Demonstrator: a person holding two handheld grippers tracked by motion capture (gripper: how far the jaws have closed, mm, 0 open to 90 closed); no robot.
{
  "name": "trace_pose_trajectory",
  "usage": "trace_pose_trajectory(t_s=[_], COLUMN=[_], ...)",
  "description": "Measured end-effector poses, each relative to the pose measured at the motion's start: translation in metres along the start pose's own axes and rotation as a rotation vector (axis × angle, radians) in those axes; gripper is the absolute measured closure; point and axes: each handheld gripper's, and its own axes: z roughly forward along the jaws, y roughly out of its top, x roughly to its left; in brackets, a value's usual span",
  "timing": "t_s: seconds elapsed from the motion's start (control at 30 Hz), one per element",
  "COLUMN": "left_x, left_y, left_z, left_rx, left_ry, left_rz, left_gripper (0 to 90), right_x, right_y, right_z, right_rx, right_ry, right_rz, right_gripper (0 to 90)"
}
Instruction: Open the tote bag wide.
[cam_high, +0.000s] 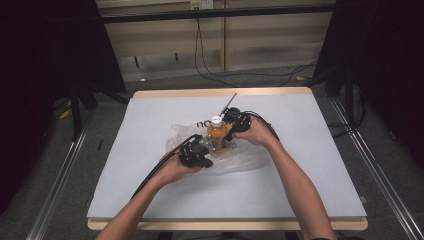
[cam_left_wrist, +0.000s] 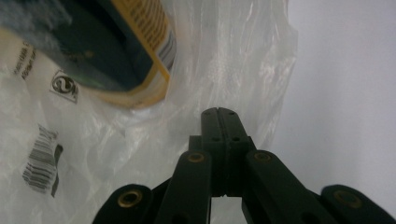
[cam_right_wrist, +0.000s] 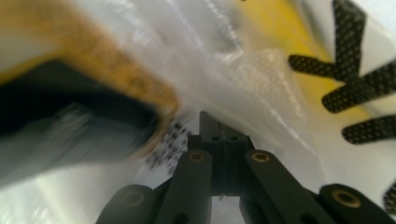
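High view: orange bottle (cam_high: 216, 134) stands on plastic bag (cam_high: 240, 159).

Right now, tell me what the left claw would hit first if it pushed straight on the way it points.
Most likely the clear plastic bag: the shut left claw points into its crinkled film. The orange bottle lies off to the side of that line, and depth is hard to judge here.

One orange bottle (cam_high: 217, 134), one clear plastic bag (cam_high: 240, 159), one table (cam_high: 150, 190) and two claws: left claw (cam_high: 206, 146), right claw (cam_high: 231, 131).
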Motion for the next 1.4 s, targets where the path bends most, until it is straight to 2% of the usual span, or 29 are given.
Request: trace_pose_trajectory(t_s=[0.07,0.1,0.17,0.2,0.27,0.3,0.33,0.4,0.53,0.6,0.7,0.77,0.8,0.83,0.87,0.9,0.93,0.97,1.0,1.03,1.07,1.13,1.17,1.2,1.23,1.3,1.33,1.4], left_x=[0.000,0.004,0.017,0.017,0.027,0.034,0.034,0.044,0.042,0.033,0.021,0.016,0.010,0.004,-0.010,-0.010,-0.016,-0.022,-0.033,-0.033,-0.043,-0.054,-0.058,-0.058,-0.063,-0.073,-0.082,-0.086], left_y=[0.002,0.001,-0.003,-0.003,-0.004,-0.005,-0.005,-0.007,-0.006,-0.005,-0.007,-0.007,-0.005,-0.003,0.002,0.002,0.005,0.008,0.012,0.012,0.014,0.013,0.013,0.013,0.013,0.011,0.010,0.010], left_z=[-0.002,-0.004,-0.012,-0.012,-0.015,-0.016,-0.016,-0.010,0.002,0.006,0.008,0.008,0.008,0.008,0.009,0.009,0.008,0.009,0.009,0.009,0.010,0.009,0.008,0.008,0.007,0.006,0.006,0.005], left_rx=[-0.013,-0.015,-0.030,-0.030,-0.017,-0.023,-0.023,-0.044,-0.017,-0.016,-0.031,-0.034,-0.021,-0.004,0.030,0.030,0.059,0.086,0.115,0.115,0.121,0.125,0.129,0.129,0.130,0.132,0.128,0.131], left_ry=[0.015,0.006,0.026,0.026,0.039,0.062,0.062,0.082,0.060,0.058,0.021,0.030,0.039,0.024,0.020,0.020,0.036,0.056,0.045,0.045,0.029,0.024,0.002,0.002,-0.029,-0.028,-0.071,-0.063], left_rz=[-0.015,-0.016,-0.069,-0.069,-0.091,-0.113,-0.113,-0.159,-0.136,-0.121,-0.110,-0.110,-0.082,-0.057,-0.006,-0.006,0.029,0.059,0.099,0.099,0.131,0.154,0.168,0.168,0.181,0.215,0.224,0.236], left_gripper=[90.0,90.0,90.0,90.0,90.0,90.0,90.0,90.0,90.0,90.0,90.0,90.0,90.0,90.0,90.0,90.0,90.0,90.0,90.0,90.0,90.0,90.0,90.0,90.0,90.0,90.0,90.0,90.0], right_x=[-0.001,-0.001,-0.001,-0.001,-0.001,-0.001,0.000,0.000,-0.001,-0.002,-0.004,-0.005,-0.008,-0.008,-0.012,-0.012,-0.013,-0.017,-0.019,-0.019,-0.023,-0.028,-0.028,-0.030,-0.030,-0.032,-0.033,-0.034], right_y=[0.001,0.002,0.001,0.001,0.001,0.002,0.002,0.001,0.001,0.001,0.003,0.004,0.005,0.006,0.010,0.010,0.012,0.017,0.019,0.019,0.023,0.027,0.029,0.030,0.030,0.035,0.037,0.040], right_z=[0.001,0.002,0.002,0.002,0.002,0.003,0.003,0.003,0.003,0.003,0.004,0.004,0.004,0.004,0.005,0.005,0.005,0.006,0.006,0.006,0.006,0.007,0.008,0.008,0.008,0.009,0.009,0.010], right_rx=[0.003,-0.005,-0.009,-0.009,-0.010,-0.015,-0.012,-0.014,-0.020,-0.014,-0.015,-0.013,-0.014,-0.011,-0.007,-0.007,0.000,0.011,0.017,0.017,0.023,0.030,0.032,0.034,0.034,0.053,0.064,0.074], right_ry=[-0.006,0.003,0.007,0.007,0.009,0.004,0.002,0.008,0.015,0.012,0.014,0.015,0.009,0.006,-0.014,-0.014,-0.023,-0.044,-0.055,-0.055,-0.066,-0.080,-0.087,-0.095,-0.095,-0.108,-0.111,-0.131], right_rz=[0.005,0.010,0.004,0.004,0.006,0.006,0.005,0.013,0.025,-0.002,0.032,0.044,0.029,0.049,0.042,0.042,0.056,0.045,0.049,0.049,0.058,0.055,0.066,0.064,0.064,0.060,0.061,0.051], right_gripper=[90.0,90.0,90.0,90.0,90.0,90.0,90.0,90.0,90.0,90.0,90.0,90.0,90.0,90.0,90.0,90.0,90.0,90.0,90.0,90.0,90.0,90.0,90.0,90.0,90.0,90.0,90.0,90.0])
